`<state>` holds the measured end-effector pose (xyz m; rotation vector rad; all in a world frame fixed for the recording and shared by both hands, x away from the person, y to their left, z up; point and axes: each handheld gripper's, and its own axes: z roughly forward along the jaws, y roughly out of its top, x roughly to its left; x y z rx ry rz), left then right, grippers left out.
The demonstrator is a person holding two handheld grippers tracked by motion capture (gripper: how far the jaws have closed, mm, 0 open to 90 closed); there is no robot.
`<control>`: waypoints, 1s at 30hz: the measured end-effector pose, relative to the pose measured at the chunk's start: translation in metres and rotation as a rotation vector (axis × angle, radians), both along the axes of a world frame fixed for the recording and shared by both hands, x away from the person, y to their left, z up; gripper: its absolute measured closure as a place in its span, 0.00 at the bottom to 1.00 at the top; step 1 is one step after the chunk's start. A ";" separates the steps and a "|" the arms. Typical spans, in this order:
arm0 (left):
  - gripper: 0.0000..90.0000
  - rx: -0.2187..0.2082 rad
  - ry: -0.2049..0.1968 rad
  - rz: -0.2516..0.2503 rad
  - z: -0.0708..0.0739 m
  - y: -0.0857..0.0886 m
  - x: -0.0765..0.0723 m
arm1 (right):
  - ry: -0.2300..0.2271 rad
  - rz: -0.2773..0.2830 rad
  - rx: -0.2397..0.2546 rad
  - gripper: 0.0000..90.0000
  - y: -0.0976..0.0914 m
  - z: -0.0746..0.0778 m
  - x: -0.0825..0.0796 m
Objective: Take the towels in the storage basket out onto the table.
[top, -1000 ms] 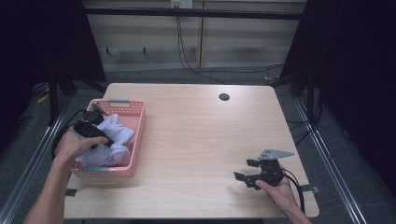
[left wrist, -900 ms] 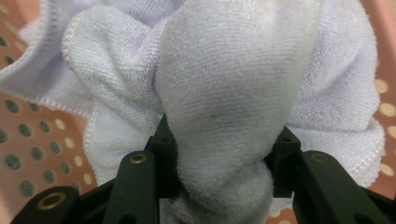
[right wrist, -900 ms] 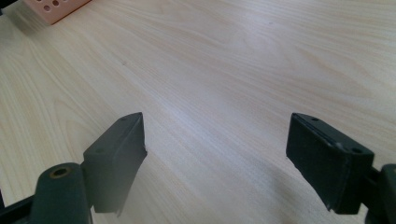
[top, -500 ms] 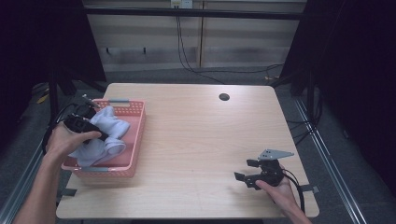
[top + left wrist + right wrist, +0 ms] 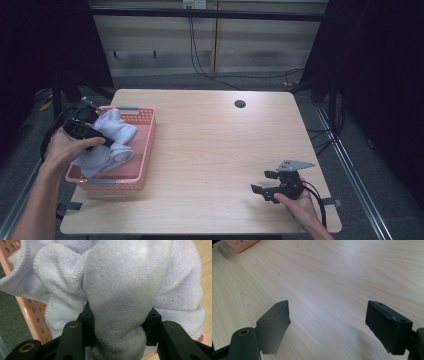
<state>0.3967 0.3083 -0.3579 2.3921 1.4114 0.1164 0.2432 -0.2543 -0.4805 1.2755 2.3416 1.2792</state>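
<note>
A pale lilac towel hangs bunched over the pink perforated basket at the table's left side. My left gripper is shut on a thick fold of it. In the left gripper view the towel bulges up between both jaws of the left gripper, with the basket wall below and to the left. My right gripper rests low at the table's front right, open. In the right gripper view the right gripper has only bare wooden tabletop between its jaws, and a basket corner sits far off.
A dark round hole is set in the tabletop near its far edge. Light wood stretches between the basket and the right hand. Black curtains flank the table, and cables hang behind it.
My left hand has risen and drifted left with the towel, pulling more of it up out of the basket. The right gripper has stayed where it was.
</note>
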 end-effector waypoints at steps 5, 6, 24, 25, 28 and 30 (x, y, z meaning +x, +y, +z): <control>0.62 -0.007 -0.015 -0.001 0.007 0.002 -0.002 | 0.005 0.003 0.002 0.21 0.000 0.000 0.000; 0.62 -0.006 -0.018 -0.003 0.009 0.002 -0.003 | 0.003 0.006 0.000 0.21 0.000 0.000 0.000; 0.62 -0.078 -0.139 -0.026 0.049 -0.009 -0.026 | -0.001 0.008 0.007 0.21 0.000 0.001 0.000; 0.62 -0.088 -0.151 -0.021 0.050 -0.011 -0.028 | -0.002 0.008 0.005 0.21 0.000 0.001 0.000; 0.62 -0.088 -0.167 -0.036 0.056 -0.017 -0.032 | -0.002 0.010 0.006 0.21 0.001 0.002 0.000; 0.62 -0.094 -0.170 -0.041 0.057 -0.019 -0.033 | -0.004 0.012 0.007 0.21 0.001 0.002 0.000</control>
